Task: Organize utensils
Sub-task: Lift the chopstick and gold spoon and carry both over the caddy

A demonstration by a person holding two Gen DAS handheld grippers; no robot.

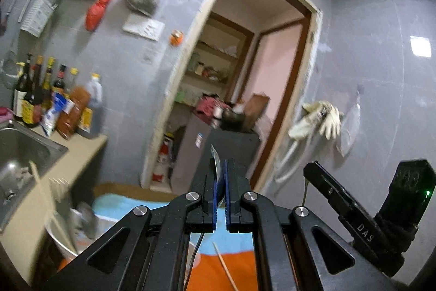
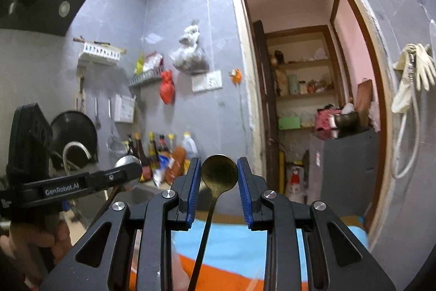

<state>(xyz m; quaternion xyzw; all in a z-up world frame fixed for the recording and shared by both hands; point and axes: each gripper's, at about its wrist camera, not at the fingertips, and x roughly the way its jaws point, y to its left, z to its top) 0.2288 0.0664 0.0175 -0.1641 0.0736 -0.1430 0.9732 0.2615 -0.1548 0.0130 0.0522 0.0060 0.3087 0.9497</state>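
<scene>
The right gripper clamps a brass-coloured spoon by its bowl edges, jaws partly apart; bowl up, facing the camera, handle hanging down toward the orange-and-blue cloth. The left gripper, nearly closed, pinches a silver spoon edge-on, tip upward, handle downward.

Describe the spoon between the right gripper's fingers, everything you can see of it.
The spoon is dull brass-gold metal with a round, shallow bowl and a thin, dark handle. It stands nearly upright, bowl on top and facing the camera, handle running down out of view. The right gripper holds it: each blue pad meets one edge of the bowl. It hangs in the air above an orange and blue cloth, touching nothing else.
</scene>
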